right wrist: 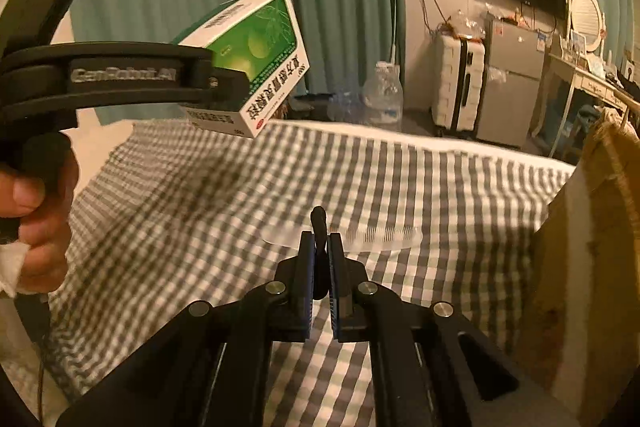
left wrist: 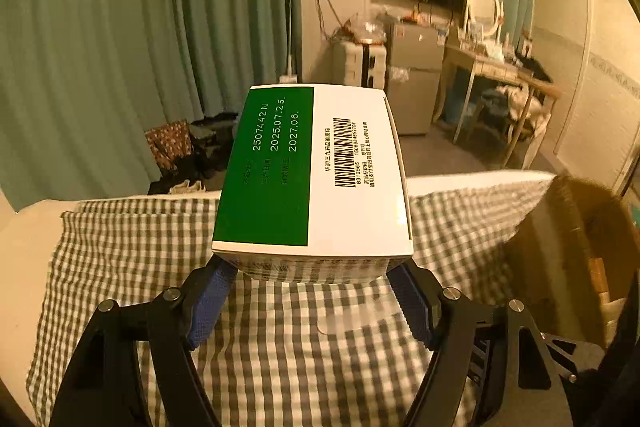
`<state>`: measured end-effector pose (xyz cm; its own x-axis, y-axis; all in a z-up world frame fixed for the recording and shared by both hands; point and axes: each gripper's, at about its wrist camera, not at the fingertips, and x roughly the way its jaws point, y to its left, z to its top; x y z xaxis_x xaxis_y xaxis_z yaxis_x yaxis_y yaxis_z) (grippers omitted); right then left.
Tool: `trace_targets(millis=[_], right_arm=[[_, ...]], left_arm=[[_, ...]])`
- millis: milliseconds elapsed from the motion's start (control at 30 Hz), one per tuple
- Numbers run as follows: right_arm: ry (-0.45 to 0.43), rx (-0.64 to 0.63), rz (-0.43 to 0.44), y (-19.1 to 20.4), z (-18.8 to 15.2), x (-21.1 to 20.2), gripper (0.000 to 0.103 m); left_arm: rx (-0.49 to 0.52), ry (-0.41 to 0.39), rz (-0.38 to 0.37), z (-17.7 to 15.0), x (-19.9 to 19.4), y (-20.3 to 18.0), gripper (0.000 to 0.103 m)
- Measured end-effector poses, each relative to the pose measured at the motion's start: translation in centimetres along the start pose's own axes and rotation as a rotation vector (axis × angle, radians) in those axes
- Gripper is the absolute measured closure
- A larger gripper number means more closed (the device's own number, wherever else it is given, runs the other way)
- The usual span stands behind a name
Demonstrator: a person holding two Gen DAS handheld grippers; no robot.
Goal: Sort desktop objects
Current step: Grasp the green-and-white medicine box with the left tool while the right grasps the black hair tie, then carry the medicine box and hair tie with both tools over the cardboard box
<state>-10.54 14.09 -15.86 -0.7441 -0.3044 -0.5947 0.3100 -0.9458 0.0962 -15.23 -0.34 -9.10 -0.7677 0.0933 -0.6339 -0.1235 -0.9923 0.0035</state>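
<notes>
My left gripper (left wrist: 312, 267) is shut on a green and white medicine box (left wrist: 312, 167) and holds it in the air above the checked cloth (left wrist: 280, 327). The box also shows in the right wrist view (right wrist: 256, 63), held up at the upper left. My right gripper (right wrist: 320, 247) is shut on a small thin black object (right wrist: 319, 227) that sticks up between its blue pads (right wrist: 308, 267). A clear plastic comb (right wrist: 360, 237) lies on the cloth just beyond the right fingertips. It also shows faintly in the left wrist view (left wrist: 356, 319).
A brown cardboard box (right wrist: 592, 247) stands at the right edge of the cloth, also in the left wrist view (left wrist: 576, 251). A clear water bottle (right wrist: 386, 97) stands beyond the far edge. A suitcase, fridge and dressing table stand further back.
</notes>
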Motion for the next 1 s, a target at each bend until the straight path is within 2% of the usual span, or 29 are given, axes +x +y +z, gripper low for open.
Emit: trace_targets(millis=[267,500,733,833,1000], right_arm=[[-0.123,0.010,-0.015,0.7,2.6,-8.3,0.097],[-0.197,0.019,-0.064,0.9,3.4,-15.6,0.097],[-0.268,0.007,-0.102,0.4,3.8,-23.3,0.097],[-0.288,0.012,-0.109,-0.4,3.9,-25.6,0.097],[-0.289,0.017,-0.141,-2.6,3.5,-28.0,0.097]], left_arm=[[-0.033,-0.152,-0.031,0.9,-9.1,-0.2,0.026],[-0.029,-0.239,-0.038,0.6,-14.6,-1.5,0.026],[-0.014,-0.268,-0.098,0.5,-18.6,-3.3,0.026],[0.008,-0.294,-0.114,0.6,-19.9,-4.3,0.026],[0.041,-0.284,-0.154,0.8,-20.7,-7.2,0.026]])
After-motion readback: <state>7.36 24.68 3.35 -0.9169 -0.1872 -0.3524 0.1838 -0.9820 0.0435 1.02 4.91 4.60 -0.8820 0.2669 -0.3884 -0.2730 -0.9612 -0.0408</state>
